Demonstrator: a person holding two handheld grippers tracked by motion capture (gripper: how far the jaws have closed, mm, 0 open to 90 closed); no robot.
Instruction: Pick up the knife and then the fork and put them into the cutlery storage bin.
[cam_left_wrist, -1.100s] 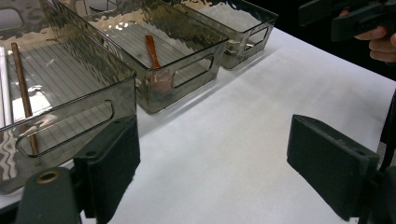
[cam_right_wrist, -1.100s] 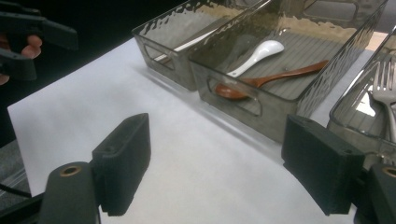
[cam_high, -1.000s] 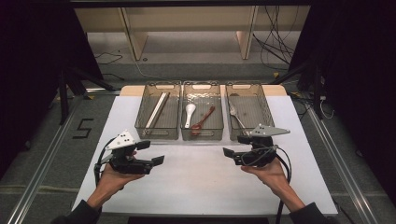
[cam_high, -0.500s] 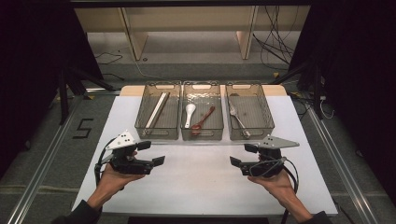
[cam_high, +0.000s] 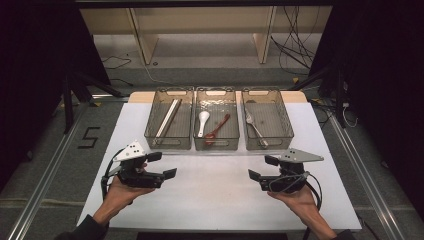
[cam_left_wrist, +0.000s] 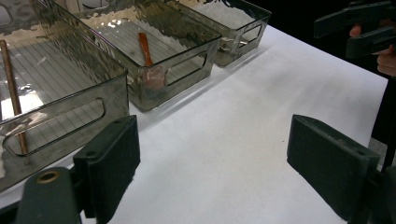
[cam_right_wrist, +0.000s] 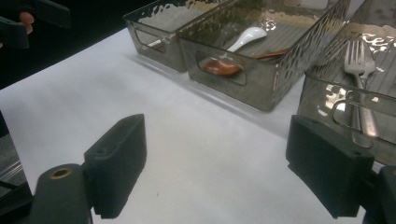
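Observation:
Three clear bins stand in a row at the far side of the white table (cam_high: 210, 195). The left bin (cam_high: 169, 145) holds chopsticks (cam_high: 168, 118), which also show as a brown stick (cam_left_wrist: 11, 93). In the middle bin (cam_high: 216, 146) lie a white spoon (cam_high: 202, 121) (cam_right_wrist: 245, 37) and a red-brown spoon (cam_high: 218, 130) (cam_left_wrist: 147, 51) (cam_right_wrist: 224, 67). The right bin (cam_high: 287, 120) holds a metal fork (cam_high: 255, 127) (cam_right_wrist: 362, 93). My left gripper (cam_high: 162, 165) (cam_left_wrist: 217, 168) hovers open at the near left, empty. My right gripper (cam_high: 262, 168) (cam_right_wrist: 219, 172) hovers open at the near right, empty.
Bare white tabletop lies between the grippers and the bins. Dark floor with metal rails flanks the table, with a "5" mark (cam_high: 89, 137) at the left. Cables (cam_high: 295, 55) and shelf legs (cam_high: 142, 37) sit beyond the far edge.
My right gripper has drawn back from the right bin toward the near edge and slightly right. The left gripper has barely shifted.

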